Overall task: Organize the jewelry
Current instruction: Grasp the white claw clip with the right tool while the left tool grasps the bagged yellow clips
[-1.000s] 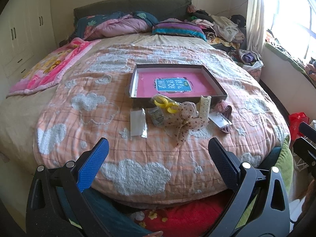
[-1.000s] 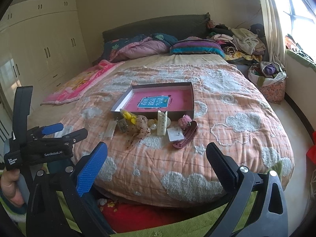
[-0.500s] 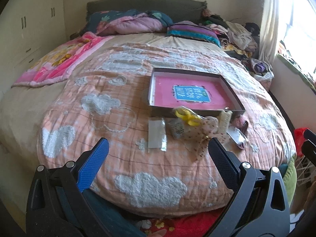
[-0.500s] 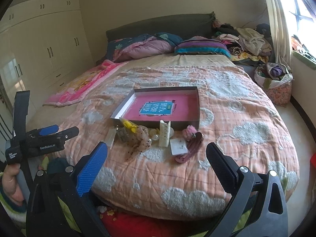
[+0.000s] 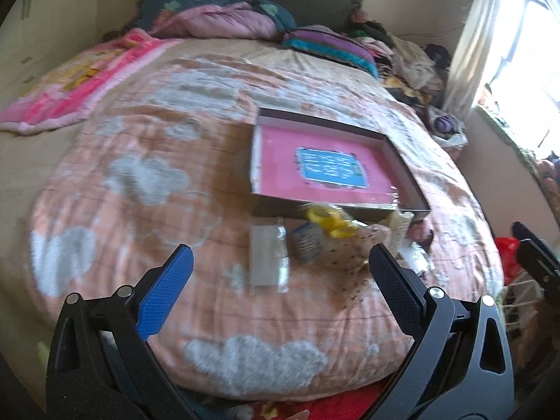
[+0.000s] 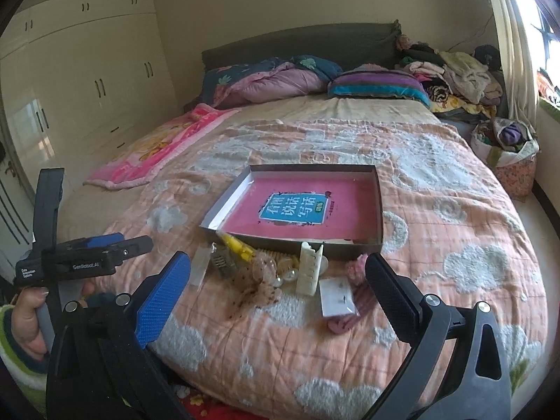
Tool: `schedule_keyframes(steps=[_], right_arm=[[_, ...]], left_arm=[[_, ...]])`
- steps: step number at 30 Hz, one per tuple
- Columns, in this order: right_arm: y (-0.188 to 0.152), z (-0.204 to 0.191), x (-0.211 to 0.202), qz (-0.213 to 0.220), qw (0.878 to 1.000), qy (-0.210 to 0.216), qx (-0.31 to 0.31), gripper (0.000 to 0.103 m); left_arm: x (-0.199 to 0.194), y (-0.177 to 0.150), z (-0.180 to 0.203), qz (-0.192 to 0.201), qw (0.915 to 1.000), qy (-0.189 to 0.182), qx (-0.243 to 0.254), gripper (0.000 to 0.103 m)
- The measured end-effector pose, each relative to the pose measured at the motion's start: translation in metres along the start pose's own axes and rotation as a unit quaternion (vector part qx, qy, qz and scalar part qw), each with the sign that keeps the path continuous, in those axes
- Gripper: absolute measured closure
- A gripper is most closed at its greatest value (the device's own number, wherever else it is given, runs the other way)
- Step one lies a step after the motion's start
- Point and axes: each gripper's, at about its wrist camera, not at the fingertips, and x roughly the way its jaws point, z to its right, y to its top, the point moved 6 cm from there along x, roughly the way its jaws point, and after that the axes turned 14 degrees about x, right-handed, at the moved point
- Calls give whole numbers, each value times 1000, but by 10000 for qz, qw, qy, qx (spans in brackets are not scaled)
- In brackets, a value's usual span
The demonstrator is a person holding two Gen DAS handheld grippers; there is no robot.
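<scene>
A shallow grey box (image 6: 378, 217) with a pink book lining its bottom lies on the bed; it also shows in the left wrist view (image 5: 406, 171). In front of it lies a heap of jewelry and hair pieces: a yellow clip (image 6: 235, 244), a dotted bow (image 6: 260, 276), a white comb (image 6: 309, 269), a small white card (image 6: 336, 296), a pink scrunchie (image 6: 355, 269) and a clear packet (image 5: 267, 260). My left gripper (image 5: 280, 276) is open and empty, just short of the packet. My right gripper (image 6: 278, 283) is open and empty, near the heap.
The orange quilt with white clouds (image 6: 455, 245) covers the bed. Pillows and a folded duvet (image 6: 280, 80) lie at the headboard, a pink blanket (image 6: 157, 147) on the left. Clothes (image 6: 455, 73) and a bag (image 6: 507, 154) stand by the window. Wardrobes (image 6: 70, 87) line the left wall.
Both grippers have moved forward toward the heap of jewelry on the bed. The left view has swung left and is blurred. Both stay open.
</scene>
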Motion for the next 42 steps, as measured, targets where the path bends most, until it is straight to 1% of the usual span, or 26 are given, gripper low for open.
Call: schedule_keyframes(steps=[3,5,6,7,9,10,12,16,20,22,24,26,30,32,33,34,38,39,41,42], right_arm=[[2,10,19,-70,10000,-25,30,4],[1,17,32,-172,9998,-30,91,4],[0,22,41,-235,9996,-40,145,7],[-1,27,51,-315,9993,-100,183,16],[-4,36,69,-542,9980,-72,322,25],[-6,39,76,-605,9974,-60,378,28],[-10,44,90,-717,9964,-64,444,31],[-20,47,112,-935,9943,-81,510,45],[-25,51,127,-998,9930,-134,618,52],[-26,54,132,-997,9926,-151,677,54],[-24,54,137,-998,9924,-139,699,54],[-22,53,140,-991,9926,-115,687,54],[-21,53,151,-1045,9920,-118,693,55],[-21,53,157,-1084,9915,-104,714,64],[-22,53,160,-1115,9912,-83,714,72],[-23,53,161,-1107,9913,-92,705,75],[-24,54,151,-966,9926,6,733,75],[-23,56,144,-899,9928,37,793,75],[-20,58,131,-767,9935,86,836,76],[-19,59,121,-683,9940,110,852,76]], left_arm=[[18,7,6,0,9989,-466,-53,9],[28,11,10,-37,9984,-560,-52,9],[34,14,15,-50,9976,-689,-23,9],[39,16,17,-54,9968,-801,-14,9],[50,19,21,-93,9951,-984,-45,9],[54,21,23,-109,9944,-1053,-45,10],[65,23,25,-171,9928,-1184,-79,13],[85,24,28,-282,9877,-1507,-296,20],[99,27,30,-326,9839,-1698,-454,30],[107,28,32,-372,9793,-1901,-582,33],[114,26,33,-440,9765,-1995,-691,37],[122,24,31,-516,9763,-1977,-709,38],[133,19,28,-622,9783,-1799,-813,38],[137,18,24,-636,9776,-1794,-900,38],[138,16,22,-662,9783,-1749,-894,38],[140,16,22,-683,9788,-1712,-887,38],[144,12,22,-764,9793,-1653,-883,40],[144,13,23,-763,9794,-1650,-879,42],[146,14,23,-771,9794,-1644,-879,59],[147,13,23,-777,9797,-1623,-883,63]])
